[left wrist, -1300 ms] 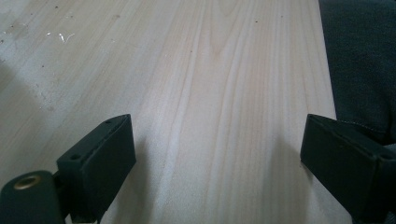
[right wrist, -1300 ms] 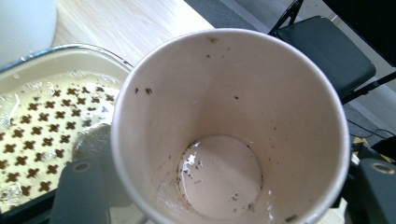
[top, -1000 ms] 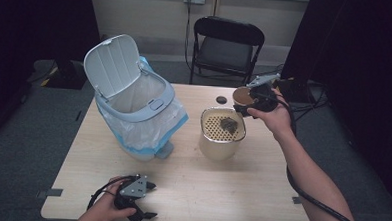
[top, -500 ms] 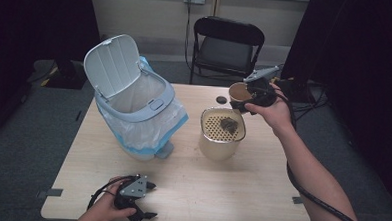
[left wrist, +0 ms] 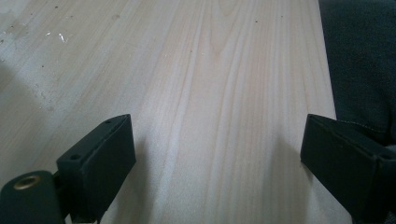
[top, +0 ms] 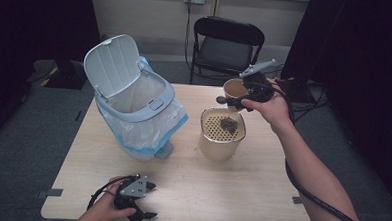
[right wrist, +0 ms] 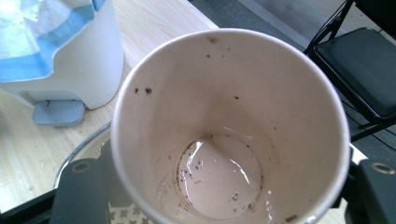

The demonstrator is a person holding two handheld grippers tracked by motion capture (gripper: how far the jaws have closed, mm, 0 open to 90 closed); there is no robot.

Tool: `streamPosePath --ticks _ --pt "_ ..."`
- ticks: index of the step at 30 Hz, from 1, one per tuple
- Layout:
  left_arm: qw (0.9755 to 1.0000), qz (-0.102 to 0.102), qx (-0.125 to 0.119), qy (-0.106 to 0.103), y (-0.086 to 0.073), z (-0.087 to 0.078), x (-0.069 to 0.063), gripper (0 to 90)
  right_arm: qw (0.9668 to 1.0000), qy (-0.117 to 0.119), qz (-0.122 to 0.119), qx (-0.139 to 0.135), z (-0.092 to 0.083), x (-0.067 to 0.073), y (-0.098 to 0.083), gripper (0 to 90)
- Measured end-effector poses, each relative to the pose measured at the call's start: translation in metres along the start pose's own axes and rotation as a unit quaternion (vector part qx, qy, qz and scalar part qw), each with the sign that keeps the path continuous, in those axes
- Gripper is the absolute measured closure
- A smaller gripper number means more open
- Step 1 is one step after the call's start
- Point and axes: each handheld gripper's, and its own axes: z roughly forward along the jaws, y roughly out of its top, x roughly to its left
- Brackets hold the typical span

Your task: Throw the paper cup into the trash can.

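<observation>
So the right gripper point(top: 236, 99) has its jaws clamped on a paper cup point(top: 233, 88), one black jaw on each side of the cup wall, which is clear in the right gripper view where the cup point(right wrist: 229, 126) sits right between them with its mouth facing the camera. The cup is in the air above the far edge of the table point(top: 260, 193), just beyond and slightly right of the cream strainer pot point(top: 222, 136), which has a dark wet clump point(top: 228, 124) sitting on its perforated top. The inside of the cup looks nearly drained, just a thin film of liquid and some specks at the bottom. The relation that matters: the open white bin point(top: 134, 108) with its blue-striped liner lies well off to the left of the held cup, across the strainer pot, lid tipped up and mouth open. The cup's long axis runs roughly along the gripper's pointing line, tilted toward the table's middle. The right hand is clearly nearer. The left gripper point(top: 142, 201) rests at the near table edge, jaws wide with nothing between them, well apart from everything.
</observation>
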Motion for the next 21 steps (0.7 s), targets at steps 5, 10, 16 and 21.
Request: streamPosePath --ticks 5,10,16,21 --pt "1.0 0.0 0.0 0.0 0.0 0.0 0.0 9.6 0.9999 0.012 0.002 -0.005 -0.001 0.005 0.009 28.4" --pt "1.0 -0.002 -0.002 0.0 0.0 0.0 0.0 9.6 0.9997 0.02 -0.002 -0.012 -0.002 0.011 0.019 28.4" --pt "1.0 -0.001 -0.002 0.0 0.0 0.0 0.0 9.6 0.9995 0.026 -0.005 -0.019 -0.001 0.018 0.031 28.4" --pt "1.0 -0.002 -0.002 0.0 0.0 0.0 0.0 9.6 0.9991 0.032 -0.006 -0.028 -0.002 0.023 0.04 28.4"
